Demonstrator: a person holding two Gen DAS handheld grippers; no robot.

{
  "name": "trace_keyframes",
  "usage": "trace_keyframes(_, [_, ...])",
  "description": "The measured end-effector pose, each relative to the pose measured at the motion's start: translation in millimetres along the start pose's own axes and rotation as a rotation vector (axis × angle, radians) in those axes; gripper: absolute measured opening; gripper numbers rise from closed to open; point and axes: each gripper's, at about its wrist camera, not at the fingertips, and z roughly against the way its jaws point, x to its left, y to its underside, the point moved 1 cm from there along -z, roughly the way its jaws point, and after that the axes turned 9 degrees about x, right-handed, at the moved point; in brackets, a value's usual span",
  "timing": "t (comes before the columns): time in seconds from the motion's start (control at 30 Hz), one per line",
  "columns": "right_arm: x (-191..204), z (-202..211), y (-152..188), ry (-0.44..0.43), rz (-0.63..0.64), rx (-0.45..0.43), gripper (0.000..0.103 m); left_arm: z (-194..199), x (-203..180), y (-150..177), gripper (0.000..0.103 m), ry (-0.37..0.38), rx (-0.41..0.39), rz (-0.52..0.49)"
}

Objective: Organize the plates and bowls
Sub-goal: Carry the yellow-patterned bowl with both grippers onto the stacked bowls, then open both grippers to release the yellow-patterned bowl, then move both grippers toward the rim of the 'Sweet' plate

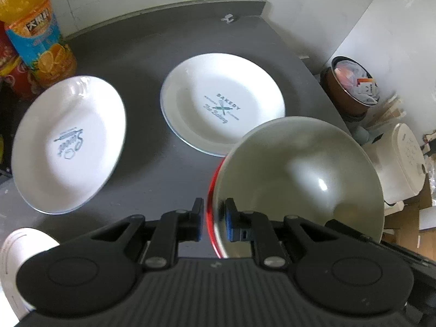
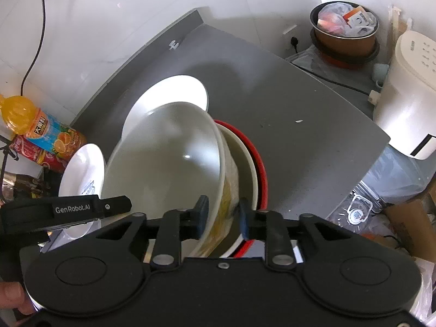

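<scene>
My left gripper [image 1: 214, 219] is shut on the rim of a red bowl with a pale inside [image 1: 299, 179], held over the grey table's right side. My right gripper [image 2: 223, 218] is shut on the rim of a white bowl with yellow print [image 2: 166, 160], which is tilted and sits partly inside the red bowl [image 2: 259, 169]. Two white plates lie on the table: one marked BAKERY [image 1: 222, 103] at the centre and one [image 1: 68, 144] at the left. Both show in the right wrist view, the centre plate [image 2: 174, 90] and the left plate [image 2: 81, 169]. The left gripper's body [image 2: 68, 212] shows there too.
An orange juice bottle [image 1: 35, 35] and a red packet [image 1: 13, 73] stand at the table's left edge. Right of the grey table [image 2: 299, 109] stand a brown bin with rubbish [image 2: 344, 32] and a white appliance [image 2: 408, 95]. A white object [image 1: 16, 259] lies at the lower left.
</scene>
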Motion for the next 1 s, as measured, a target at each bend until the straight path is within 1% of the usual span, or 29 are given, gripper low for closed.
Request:
trace_keyframes(0.1, [-1, 1, -3, -0.002, 0.029, 0.008, 0.028, 3, 0, -1, 0.015, -0.010, -0.002, 0.013])
trace_keyframes(0.2, [-2, 3, -6, -0.021, 0.049, 0.023, 0.030, 4, -1, -3, 0.017, -0.019, 0.005, 0.034])
trace_keyframes(0.3, [-3, 7, -8, -0.042, 0.076, 0.040, 0.036, 6, -2, -6, 0.025, -0.039, 0.005, 0.059])
trace_keyframes(0.33, [-4, 9, -9, -0.048, 0.085, 0.045, 0.041, 8, -3, -7, 0.026, -0.044, -0.003, 0.066])
trace_keyframes(0.37, [-4, 12, -10, -0.052, 0.097, 0.045, 0.045, 10, -3, -8, 0.031, -0.050, -0.010, 0.072])
trace_keyframes(0.4, [-3, 15, -10, -0.050, 0.112, 0.037, 0.054, 13, -3, -9, 0.037, -0.056, -0.016, 0.080])
trace_keyframes(0.43, [-3, 19, -12, -0.050, 0.133, 0.024, 0.058, 15, -3, -9, 0.039, -0.059, -0.023, 0.086])
trace_keyframes(0.47, [-4, 21, -13, -0.056, 0.151, 0.018, 0.058, 18, -3, -10, 0.043, -0.062, -0.031, 0.094])
trace_keyframes(0.57, [-7, 22, -20, -0.088, 0.167, 0.038, 0.058, 26, -2, -11, 0.049, -0.068, -0.051, 0.123])
trace_keyframes(0.67, [-5, 21, -27, -0.107, 0.191, 0.049, 0.058, 31, 0, -10, 0.050, -0.077, -0.063, 0.161])
trace_keyframes(0.7, [-3, 21, -29, -0.106, 0.199, 0.052, 0.061, 34, 2, -9, 0.050, -0.080, -0.066, 0.176])
trace_keyframes(0.8, [7, 21, -36, -0.111, 0.230, 0.047, 0.074, 40, 9, -6, 0.051, -0.087, -0.075, 0.219])
trace_keyframes(0.9, [20, 24, -41, -0.123, 0.264, 0.030, 0.076, 47, 21, -2, 0.052, -0.103, -0.089, 0.257])
trace_keyframes(0.97, [31, 27, -43, -0.112, 0.295, 0.010, 0.081, 51, 33, 1, 0.052, -0.109, -0.097, 0.296])
trace_keyframes(1.0, [37, 29, -43, -0.098, 0.315, -0.005, 0.086, 52, 38, 3, 0.052, -0.108, -0.099, 0.318])
